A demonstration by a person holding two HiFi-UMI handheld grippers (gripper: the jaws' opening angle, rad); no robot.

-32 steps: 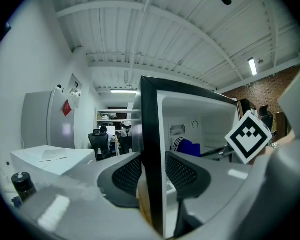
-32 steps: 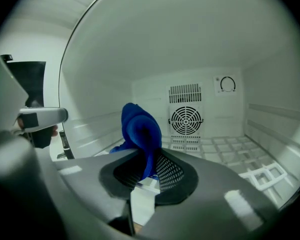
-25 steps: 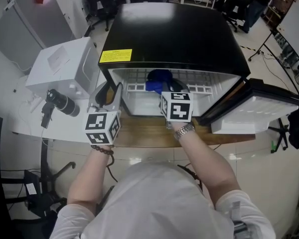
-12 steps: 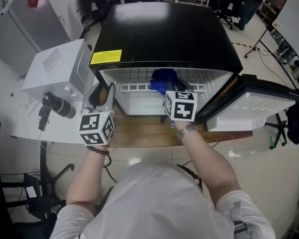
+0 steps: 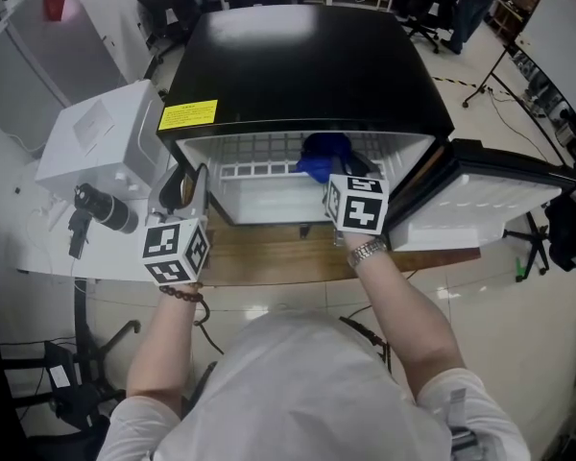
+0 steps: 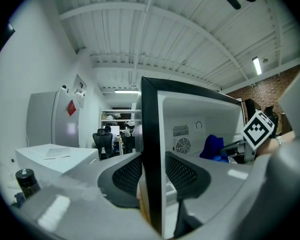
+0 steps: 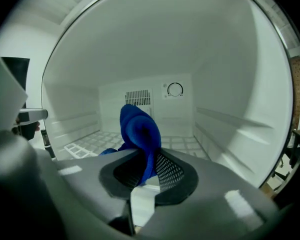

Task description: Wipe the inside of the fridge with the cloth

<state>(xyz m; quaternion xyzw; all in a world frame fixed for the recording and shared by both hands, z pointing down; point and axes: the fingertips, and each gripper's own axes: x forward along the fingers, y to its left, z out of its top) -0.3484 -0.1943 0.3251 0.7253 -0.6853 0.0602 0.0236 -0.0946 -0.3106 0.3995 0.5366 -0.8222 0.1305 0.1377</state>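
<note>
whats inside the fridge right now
In the fridge: a blue cloth pinched in the right tongs, a white wire shelf, a vent and dial on the back wall. The shelf's near end is covered by the tongs.

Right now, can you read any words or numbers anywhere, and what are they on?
Yellow label on top of the fridge: print too small to read.
Marker cubes: black-and-white squares, no words.
Paper on the white box: too blurred to read.
Ring mark on the fridge's back wall: no letters show.
Nothing here can be quoted.
</note>
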